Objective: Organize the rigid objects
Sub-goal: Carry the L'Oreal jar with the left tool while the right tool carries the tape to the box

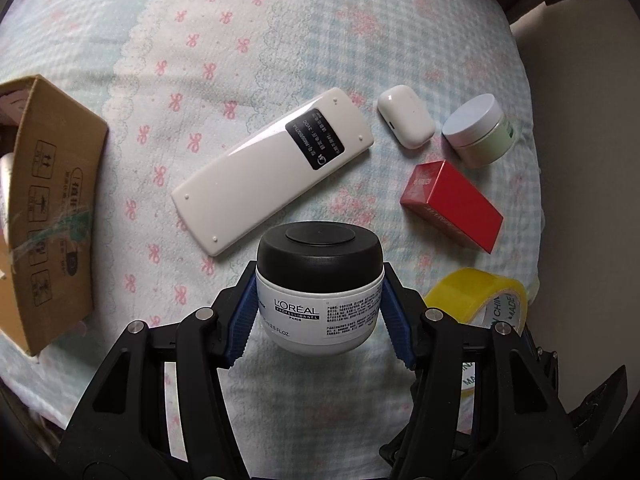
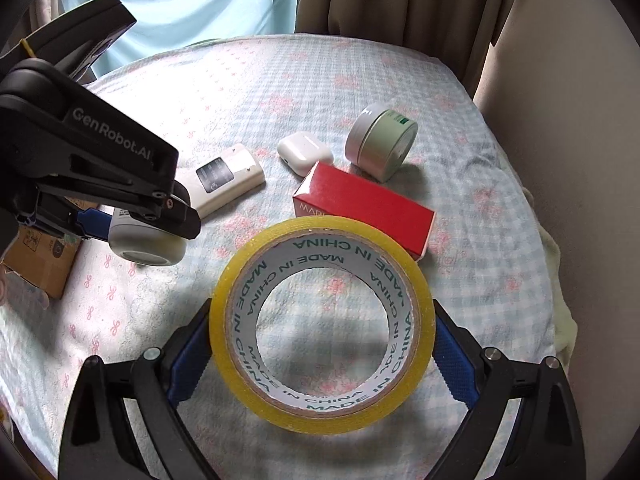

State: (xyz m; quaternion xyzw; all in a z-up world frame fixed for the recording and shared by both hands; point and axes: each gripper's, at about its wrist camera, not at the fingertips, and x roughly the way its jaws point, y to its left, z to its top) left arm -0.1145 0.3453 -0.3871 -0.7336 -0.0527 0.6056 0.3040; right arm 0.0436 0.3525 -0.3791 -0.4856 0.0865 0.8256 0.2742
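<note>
My left gripper (image 1: 320, 304) is shut on a white L'Oréal jar (image 1: 318, 304) with a black lid and holds it above the bedspread; the jar also shows in the right wrist view (image 2: 146, 240). My right gripper (image 2: 322, 344) is shut on a yellow tape roll (image 2: 322, 412), also seen in the left wrist view (image 1: 476, 292). On the bed lie a white remote (image 1: 272, 172), a white earbud case (image 1: 406, 121), a green jar with a white lid (image 1: 478, 132) and a red box (image 1: 452, 206).
An open cardboard box (image 1: 52, 208) stands at the left of the bed. The bed's right edge meets a beige wall (image 2: 560, 120). Curtains (image 2: 400, 0) hang behind the bed. The left gripper's body (image 2: 92, 160) fills the left of the right wrist view.
</note>
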